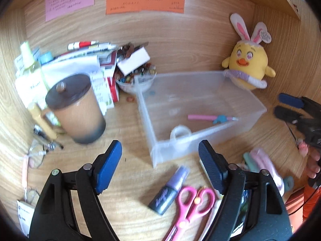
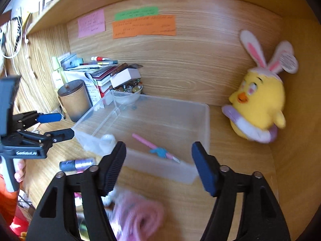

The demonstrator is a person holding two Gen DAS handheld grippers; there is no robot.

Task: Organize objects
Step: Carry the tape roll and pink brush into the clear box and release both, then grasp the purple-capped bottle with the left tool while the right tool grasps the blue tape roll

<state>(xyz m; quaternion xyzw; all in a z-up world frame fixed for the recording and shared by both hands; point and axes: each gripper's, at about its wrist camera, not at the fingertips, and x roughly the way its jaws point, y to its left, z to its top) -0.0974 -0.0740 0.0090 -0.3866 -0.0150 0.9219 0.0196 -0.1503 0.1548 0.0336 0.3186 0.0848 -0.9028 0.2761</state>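
Note:
A clear plastic bin (image 1: 180, 74) (image 2: 164, 166) stands on the wooden desk. Inside it lie a pink pen with a blue piece (image 1: 206, 117) (image 2: 148, 143) and a white tape roll (image 1: 179, 132) (image 2: 107, 140). My left gripper (image 1: 160, 150) (image 2: 60, 125) hovers open at the bin's near corner, nothing between its jaws. My right gripper (image 2: 158, 150) (image 1: 286, 106) is open over the bin's front wall, also holding nothing. A purple bottle (image 1: 170, 190) (image 2: 77, 164) and pink scissors (image 1: 192, 202) lie in front of the bin. A pink cloth (image 2: 136, 217) lies under the right gripper.
A brown lidded mug (image 1: 76, 108) (image 2: 73, 98) stands left of the bin, with stacked papers and boxes behind it. A bowl of marbles (image 1: 134, 80) (image 2: 128, 92) touches the bin's far left corner. A yellow plush chick (image 1: 248, 64) (image 2: 258, 102) sits in the right back corner.

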